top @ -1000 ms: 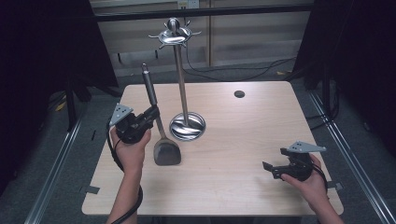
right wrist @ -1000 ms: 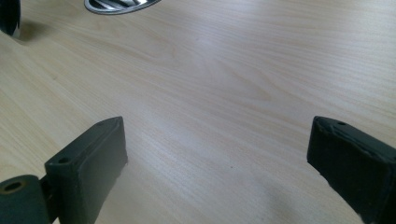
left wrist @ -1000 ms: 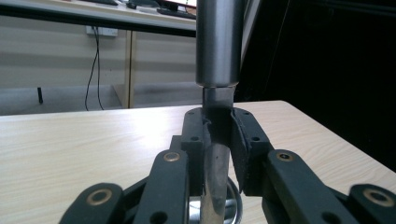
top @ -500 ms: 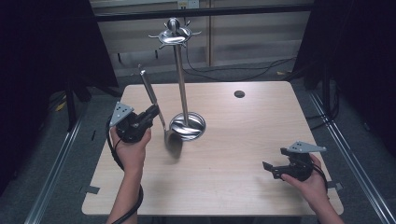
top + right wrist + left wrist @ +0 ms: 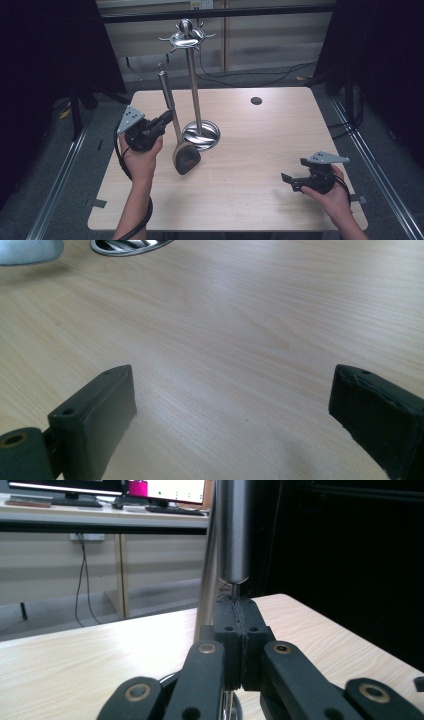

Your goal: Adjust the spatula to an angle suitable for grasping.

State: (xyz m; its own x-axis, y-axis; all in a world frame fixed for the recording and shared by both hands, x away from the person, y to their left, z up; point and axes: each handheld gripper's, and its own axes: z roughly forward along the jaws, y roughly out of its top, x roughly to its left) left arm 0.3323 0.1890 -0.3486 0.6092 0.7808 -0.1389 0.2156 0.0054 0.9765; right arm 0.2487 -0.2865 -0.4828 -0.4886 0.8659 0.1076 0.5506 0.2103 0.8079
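A spatula with a steel handle (image 5: pixel 167 92) and a dark head (image 5: pixel 186 157) stands nearly upright left of centre, head down close over the table. My left gripper (image 5: pixel 170 117) is shut on its thin neck just below the handle. In the left gripper view the jaws (image 5: pixel 241 607) meet around the neck under the steel handle (image 5: pixel 234 530). My right gripper (image 5: pixel 287 181) rests low at the front right, open with nothing between its fingers (image 5: pixel 235 405); bare wood shows in the gap.
A tall steel utensil stand (image 5: pixel 192 85) with a hook crown (image 5: pixel 186 37) and round base (image 5: pixel 200 135) rises just right of the spatula. A small dark disc (image 5: pixel 256 100) lies at the back right. The wooden table (image 5: pixel 260 150) has dark floor around it.
The spatula head, flat on the table a second ago, has swung up and turned edge-on, shifting slightly right. The handle stands steeper. The right hand has kept still.
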